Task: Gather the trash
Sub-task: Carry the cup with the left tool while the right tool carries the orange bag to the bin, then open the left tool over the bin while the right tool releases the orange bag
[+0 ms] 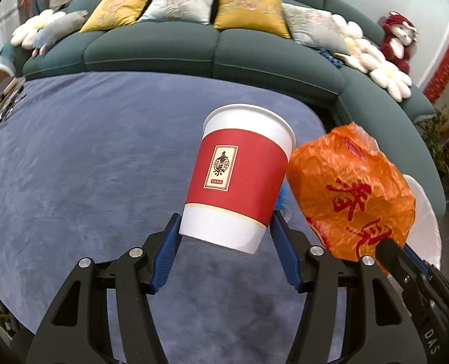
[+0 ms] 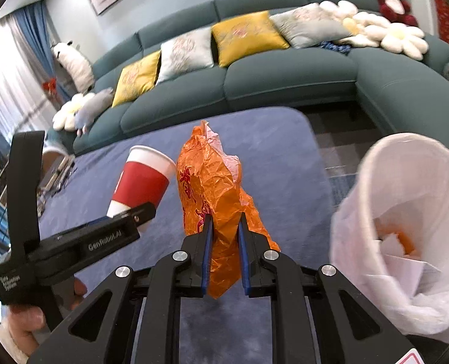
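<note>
Meanwhile, both pieces of litter hang in the air above a blue carpet (image 1: 88, 157) in a living room, a teal sofa (image 1: 169, 51) with yellow and pale cushions curving behind. The left gripper (image 1: 224, 236) has its jaws pressed against the white base of a red-and-white paper cup (image 1: 239, 179), which tilts slightly to the right and shows an open, empty-looking rim. Just beside it, nearly touching, the right gripper (image 2: 224, 233) has its jaws pinched tight on a crumpled orange plastic bag (image 2: 212, 188) printed with red characters, most of the bag standing above the pinch and a tail drooping below. The pick-up step appears done; the carrying step is in hand. A bin lined with a white bag (image 2: 406, 212) stands open to the right, some paper and orange scraps already lying inside. By the look of it, the next move calls for swinging each load over that opening in turn, the orange bag being nearer, and letting go only once the item hangs clear above the liner's rim.
</note>
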